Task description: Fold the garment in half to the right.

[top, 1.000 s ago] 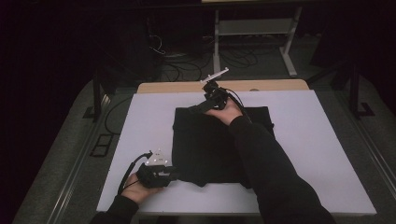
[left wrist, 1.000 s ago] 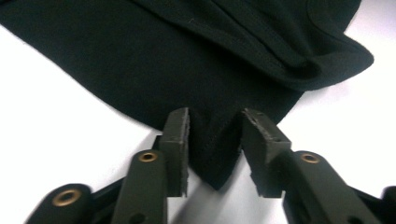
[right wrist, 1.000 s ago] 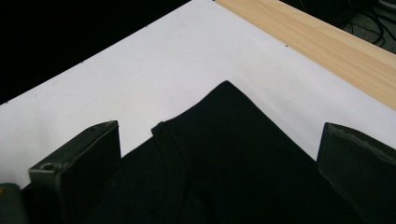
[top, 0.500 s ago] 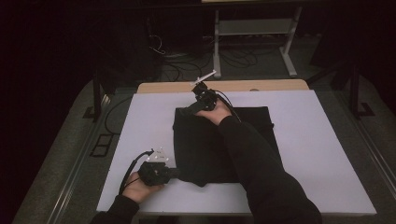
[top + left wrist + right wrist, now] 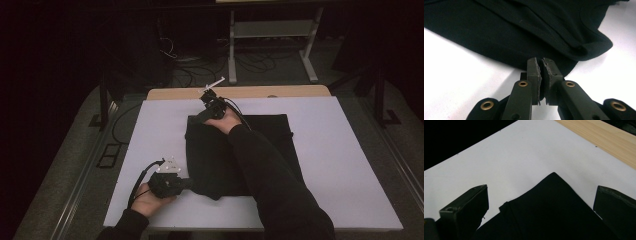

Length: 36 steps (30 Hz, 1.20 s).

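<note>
a black garment [image 5: 240, 150] lies spread on the white desk [image 5: 340, 165], roughly in the middle, its far edge close to the desk's far edge where a strip of bare wood [image 5: 250, 92] shows

the left tongs [image 5: 187, 183] sit near the desk's near left corner, right at the garment's near left corner – in the left gripper view the two jaws are pressed together, with only a thin slit between their pads, and the cloth's folded, rumpled corner [image 5: 586, 47] lies just beyond the tips; whether any cloth is caught between them cannot be told

the right tongs [image 5: 192, 120] are over the garment's far left corner, the person's dark sleeve [image 5: 270, 175] stretched across the cloth – in the right gripper view the jaws are spread wide, one on each side of that pointed corner [image 5: 554, 195], which lies flat on the white surface between them, and the pads do not touch it
</note>
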Each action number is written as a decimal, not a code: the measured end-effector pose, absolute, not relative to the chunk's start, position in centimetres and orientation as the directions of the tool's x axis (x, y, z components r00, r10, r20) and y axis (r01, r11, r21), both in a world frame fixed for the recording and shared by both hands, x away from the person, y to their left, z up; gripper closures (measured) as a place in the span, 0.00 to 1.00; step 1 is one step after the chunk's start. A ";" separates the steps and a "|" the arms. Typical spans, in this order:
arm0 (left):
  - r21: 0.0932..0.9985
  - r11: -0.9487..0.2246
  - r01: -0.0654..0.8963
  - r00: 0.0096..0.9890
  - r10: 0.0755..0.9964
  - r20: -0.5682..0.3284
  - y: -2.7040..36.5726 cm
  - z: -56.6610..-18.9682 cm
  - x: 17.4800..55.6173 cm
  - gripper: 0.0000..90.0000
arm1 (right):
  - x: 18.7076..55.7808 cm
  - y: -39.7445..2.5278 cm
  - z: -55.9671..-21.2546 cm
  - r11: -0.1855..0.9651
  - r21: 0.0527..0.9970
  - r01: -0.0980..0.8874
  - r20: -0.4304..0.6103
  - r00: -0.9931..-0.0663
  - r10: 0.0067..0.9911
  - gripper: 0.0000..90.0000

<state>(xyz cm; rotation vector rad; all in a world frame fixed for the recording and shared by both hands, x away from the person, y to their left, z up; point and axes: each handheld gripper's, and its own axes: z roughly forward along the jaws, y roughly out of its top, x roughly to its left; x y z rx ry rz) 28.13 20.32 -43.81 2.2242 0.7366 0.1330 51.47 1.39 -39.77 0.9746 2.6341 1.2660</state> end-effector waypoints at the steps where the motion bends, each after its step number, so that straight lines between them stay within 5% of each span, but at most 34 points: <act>1: 0.712 -0.521 0.470 0.822 0.552 -0.138 20.3 -43.8 28.1 0.92 | 51.6 1.5 -40.0 0.462 0.721 0.516 0.207 -0.797 0.567 0.00; 23: 0.752 -0.494 0.437 0.831 0.541 -0.127 19.1 -43.1 28.4 0.92 | 53.9 2.7 -43.8 0.419 0.696 0.583 0.237 -0.737 0.633 0.00; 33: 0.757 -0.489 0.434 0.833 0.538 -0.130 19.1 -43.0 28.6 0.92 | 54.1 5.6 -45.0 0.458 0.679 0.574 0.168 -0.728 0.664 0.18; 36: 0.759 -0.486 0.433 0.833 0.537 -0.131 19.1 -43.0 28.6 0.92 | 54.0 5.9 -45.0 0.465 0.681 0.566 0.143 -0.726 0.673 0.32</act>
